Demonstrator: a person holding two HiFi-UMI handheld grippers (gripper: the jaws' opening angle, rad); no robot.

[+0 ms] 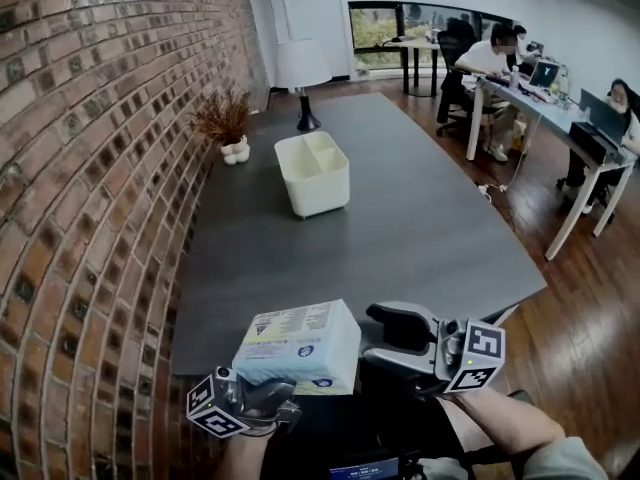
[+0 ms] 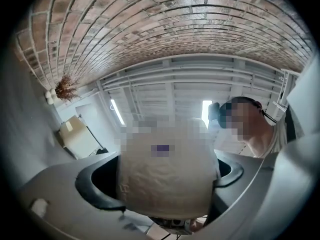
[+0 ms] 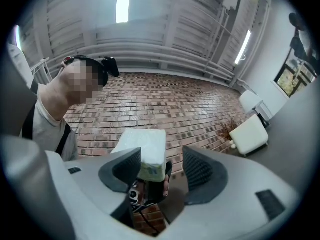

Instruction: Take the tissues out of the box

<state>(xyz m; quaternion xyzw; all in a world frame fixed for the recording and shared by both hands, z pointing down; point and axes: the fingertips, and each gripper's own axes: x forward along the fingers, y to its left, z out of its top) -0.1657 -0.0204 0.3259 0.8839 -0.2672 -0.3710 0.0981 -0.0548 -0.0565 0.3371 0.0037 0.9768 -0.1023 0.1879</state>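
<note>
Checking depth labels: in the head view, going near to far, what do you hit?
tissue pack → white bin → potted plant → lamp

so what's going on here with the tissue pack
A person works two hand-held grippers at the near edge of a grey table. The left hand-held gripper is shut on a pack of tissues. The right hand-held gripper is open beside it, empty. The white divided box sits farther back.

Right claw (image 3: 161, 165) jaws apart, empty; tissue pack (image 3: 144, 149) beyond; brick wall (image 3: 165, 101) behind; white bin (image 3: 249, 134) right.
</note>
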